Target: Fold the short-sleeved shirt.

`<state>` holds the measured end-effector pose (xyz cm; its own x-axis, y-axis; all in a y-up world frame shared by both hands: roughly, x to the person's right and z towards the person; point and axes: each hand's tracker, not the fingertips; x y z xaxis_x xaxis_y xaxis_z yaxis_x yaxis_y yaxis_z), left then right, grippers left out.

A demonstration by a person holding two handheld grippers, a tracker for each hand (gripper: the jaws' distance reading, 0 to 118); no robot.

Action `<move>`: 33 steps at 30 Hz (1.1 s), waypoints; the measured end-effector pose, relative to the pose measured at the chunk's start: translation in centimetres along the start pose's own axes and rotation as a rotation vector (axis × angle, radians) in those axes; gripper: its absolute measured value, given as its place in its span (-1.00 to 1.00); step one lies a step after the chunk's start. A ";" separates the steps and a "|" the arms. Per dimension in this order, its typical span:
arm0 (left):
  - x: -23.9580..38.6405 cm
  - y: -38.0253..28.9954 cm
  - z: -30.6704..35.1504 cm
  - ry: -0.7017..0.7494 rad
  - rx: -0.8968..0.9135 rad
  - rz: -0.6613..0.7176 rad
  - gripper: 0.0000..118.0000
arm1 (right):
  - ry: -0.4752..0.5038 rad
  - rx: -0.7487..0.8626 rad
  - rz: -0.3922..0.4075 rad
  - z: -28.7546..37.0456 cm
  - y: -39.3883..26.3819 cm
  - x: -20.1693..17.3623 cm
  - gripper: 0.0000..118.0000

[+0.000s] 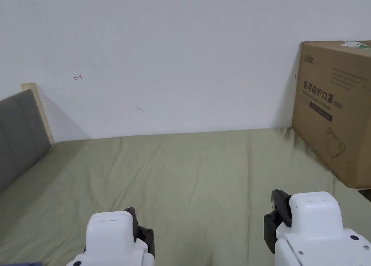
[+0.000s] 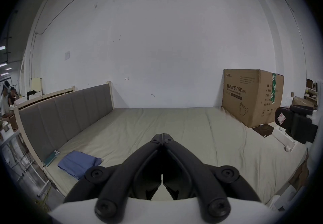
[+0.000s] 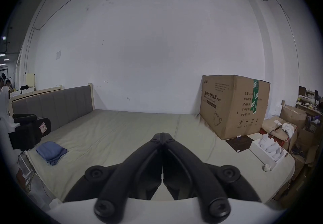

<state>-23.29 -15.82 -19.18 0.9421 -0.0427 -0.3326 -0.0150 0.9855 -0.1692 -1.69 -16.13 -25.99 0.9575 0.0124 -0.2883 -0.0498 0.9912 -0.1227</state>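
Note:
A blue shirt (image 2: 79,164) lies folded in a small stack on the olive bed sheet (image 2: 174,122), near the bed's left front corner by the grey headboard; the right gripper view also has the shirt (image 3: 51,151) at its left. My left gripper (image 2: 162,134) is held above the sheet with its jaws pressed together and nothing between them. My right gripper (image 3: 162,133) is likewise shut and empty, to the right of the left one. In the head view both white gripper bodies sit low, left (image 1: 116,237) and right (image 1: 315,227), pointing toward the wall.
A big cardboard box (image 1: 335,111) stands on the bed's far right against the white wall. The grey padded headboard (image 1: 20,133) runs along the left. A dark flat pad (image 3: 238,142) and a white tray of white items (image 3: 267,149) lie at the right edge.

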 end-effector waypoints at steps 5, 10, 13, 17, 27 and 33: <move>0.0 0.0 0.0 0.018 0.011 -0.017 -1.00 | -0.014 0.012 0.012 0.5 1.0 -0.9 -1.00; -0.1 0.1 0.0 0.026 0.017 -0.015 -1.00 | -0.008 0.005 0.009 0.1 0.6 -0.9 -1.00; -0.2 0.1 -0.2 0.020 0.013 -0.008 -0.94 | -0.014 0.007 0.009 -0.2 0.1 -0.8 -0.94; -0.3 0.1 -0.3 0.022 0.010 -0.013 0.22 | -0.013 0.012 -0.014 -0.5 -0.1 -0.6 0.05; -0.4 0.2 -0.4 0.005 0.014 0.007 0.93 | -0.039 0.040 0.004 -0.3 -0.4 -1.0 0.97; -0.2 0.6 -0.5 0.032 -0.018 -0.023 0.93 | -0.057 0.053 0.005 -0.2 -0.5 -1.2 1.00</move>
<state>-23.65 -15.34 -19.63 0.9312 -0.0706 -0.3575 0.0001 0.9811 -0.1934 -2.87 -16.63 -25.80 0.9719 0.0231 -0.2343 -0.0407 0.9967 -0.0706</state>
